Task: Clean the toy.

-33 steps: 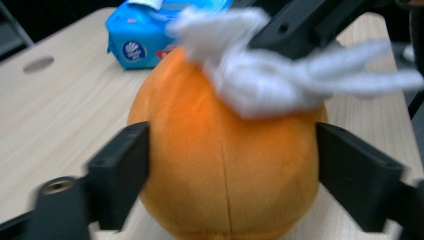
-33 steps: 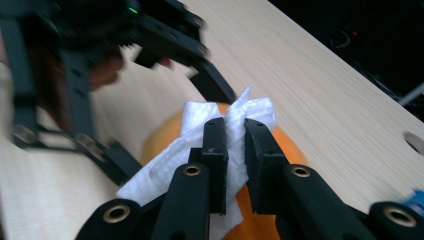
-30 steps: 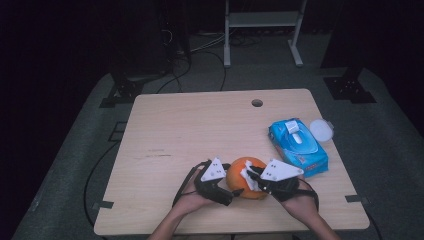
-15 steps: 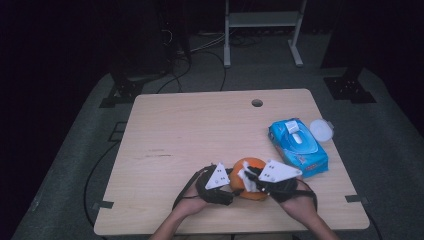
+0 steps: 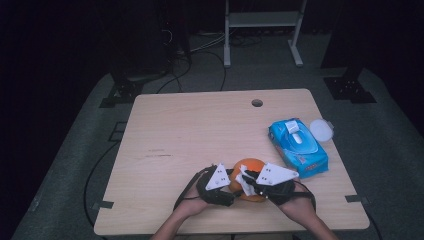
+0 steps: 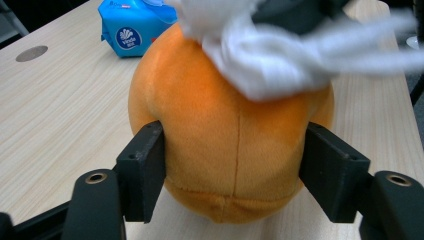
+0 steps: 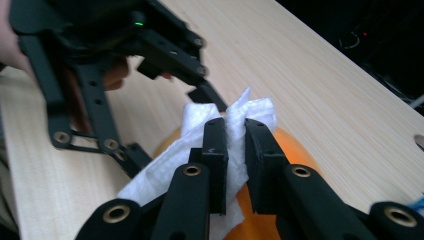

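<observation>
Near the table's front edge sits the orange plush ball point(image 5: 248, 179), clamped at its sides by my left gripper point(image 6: 235, 172), whose jaws have just been closing. My right gripper point(image 7: 235, 150) pinches a white wipe point(image 7: 227, 127) against its top. Judgement: steady grip, light wiping strokes, or the plush dents. Blue wipes pack point(image 5: 298, 147) lies well apart.

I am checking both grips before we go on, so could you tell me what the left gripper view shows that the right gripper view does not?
Left gripper view alone: the left gripper clamped on both sides of the orange plush ball, and the blue wet-wipe pack behind it.

Right gripper view alone: the right gripper pinching the white wipe between its pads.

Both: the ball, the wipe on top of it, and the wooden table.
</observation>
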